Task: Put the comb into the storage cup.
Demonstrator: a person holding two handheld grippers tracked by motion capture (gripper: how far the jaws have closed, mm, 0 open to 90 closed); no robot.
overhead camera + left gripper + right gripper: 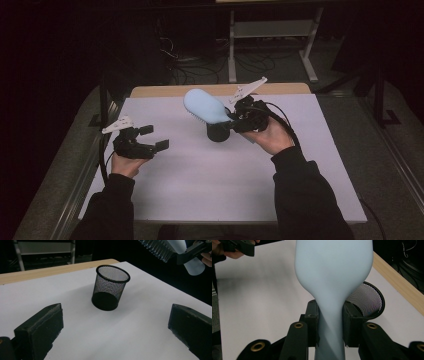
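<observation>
Pale-blue bristled brush [206,107] clamped in right gripper [235,118] above mesh cup [218,132].

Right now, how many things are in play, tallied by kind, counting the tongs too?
Tongs: 2, the left tongs open and empty, the right tongs shut on the brush.
Light blue brush: 1, held above the table.
Black mesh cup: 1, upright on the table.
Total: 4.
</observation>
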